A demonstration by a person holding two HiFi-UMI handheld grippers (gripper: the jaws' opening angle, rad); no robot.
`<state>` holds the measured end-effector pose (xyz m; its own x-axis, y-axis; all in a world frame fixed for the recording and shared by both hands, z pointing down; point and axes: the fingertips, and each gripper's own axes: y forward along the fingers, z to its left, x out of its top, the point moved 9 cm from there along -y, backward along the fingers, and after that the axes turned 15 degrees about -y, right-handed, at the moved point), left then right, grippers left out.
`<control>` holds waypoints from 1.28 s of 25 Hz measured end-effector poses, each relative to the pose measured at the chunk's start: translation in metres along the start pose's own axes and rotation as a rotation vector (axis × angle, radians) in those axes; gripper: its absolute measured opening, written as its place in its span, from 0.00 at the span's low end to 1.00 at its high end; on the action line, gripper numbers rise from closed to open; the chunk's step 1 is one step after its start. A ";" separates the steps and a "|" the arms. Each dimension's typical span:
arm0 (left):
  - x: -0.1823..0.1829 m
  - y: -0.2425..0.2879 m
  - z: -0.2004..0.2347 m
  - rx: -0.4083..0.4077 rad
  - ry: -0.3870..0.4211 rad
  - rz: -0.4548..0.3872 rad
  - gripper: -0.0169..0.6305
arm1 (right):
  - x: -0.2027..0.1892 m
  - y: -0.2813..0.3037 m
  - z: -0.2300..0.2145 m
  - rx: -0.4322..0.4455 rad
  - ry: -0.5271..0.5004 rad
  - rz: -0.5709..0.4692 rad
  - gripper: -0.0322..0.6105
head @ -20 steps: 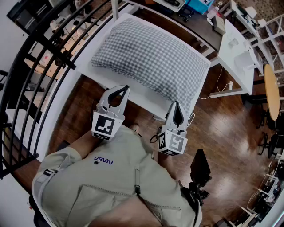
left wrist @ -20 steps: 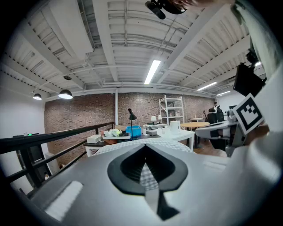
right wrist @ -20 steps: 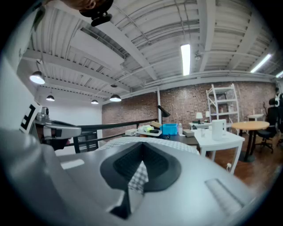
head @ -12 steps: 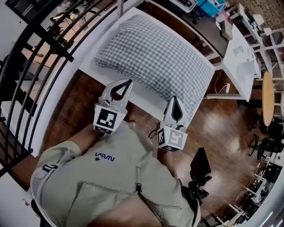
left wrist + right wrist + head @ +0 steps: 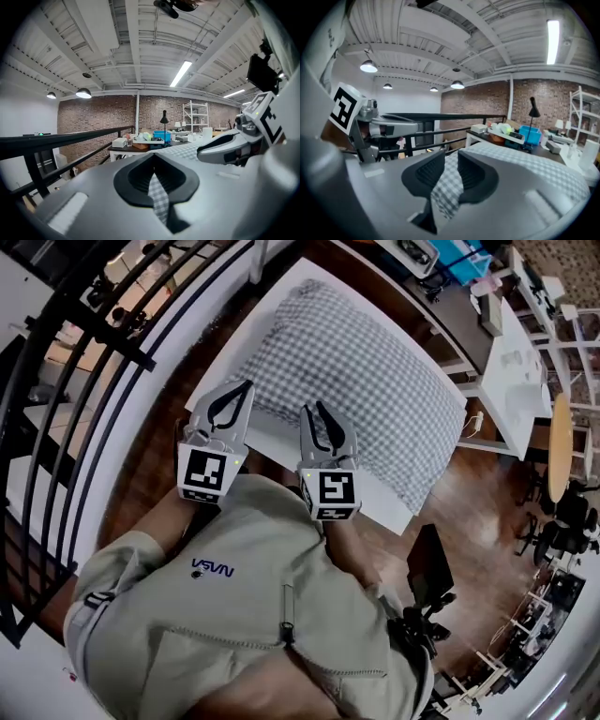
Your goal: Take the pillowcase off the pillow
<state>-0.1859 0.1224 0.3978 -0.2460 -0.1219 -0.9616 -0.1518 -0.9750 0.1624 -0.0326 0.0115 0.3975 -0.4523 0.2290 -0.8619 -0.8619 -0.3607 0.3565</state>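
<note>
Grip cloth only, not the stuffing beneath, and draw both sides toward you evenly. Your left hand-held gripper [image 5: 246,386] is pressed together on a thin fold of the grey-and-white checked fabric pillowcase [image 5: 375,371]. Your right hand-held gripper [image 5: 314,411] pinches a thicker bunch of it. The pillowcase lies on the white worktop [image 5: 380,502], stretching away beyond both tips.

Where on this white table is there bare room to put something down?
Two bare strips of table: one between the pillow and the near right corner, one along the table's left edge. Crowded at the near left edge: left hand-held gripper and right hand-held gripper grip the pillowcase there.
</note>
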 end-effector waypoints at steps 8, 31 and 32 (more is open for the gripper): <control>-0.010 -0.018 0.044 0.123 -0.046 0.026 0.03 | -0.044 0.112 0.061 0.231 -0.226 0.274 0.30; -0.123 0.071 0.022 -0.225 -0.247 0.562 0.04 | -0.064 0.025 0.006 0.202 -0.050 0.277 0.07; -0.122 0.072 0.017 -0.238 -0.242 0.561 0.03 | -0.063 0.026 0.007 0.225 -0.041 0.275 0.07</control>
<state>-0.1826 0.0707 0.5308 -0.4387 -0.6061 -0.6635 0.2718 -0.7932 0.5450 -0.0282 -0.0062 0.4633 -0.6793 0.1893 -0.7091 -0.7335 -0.2065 0.6475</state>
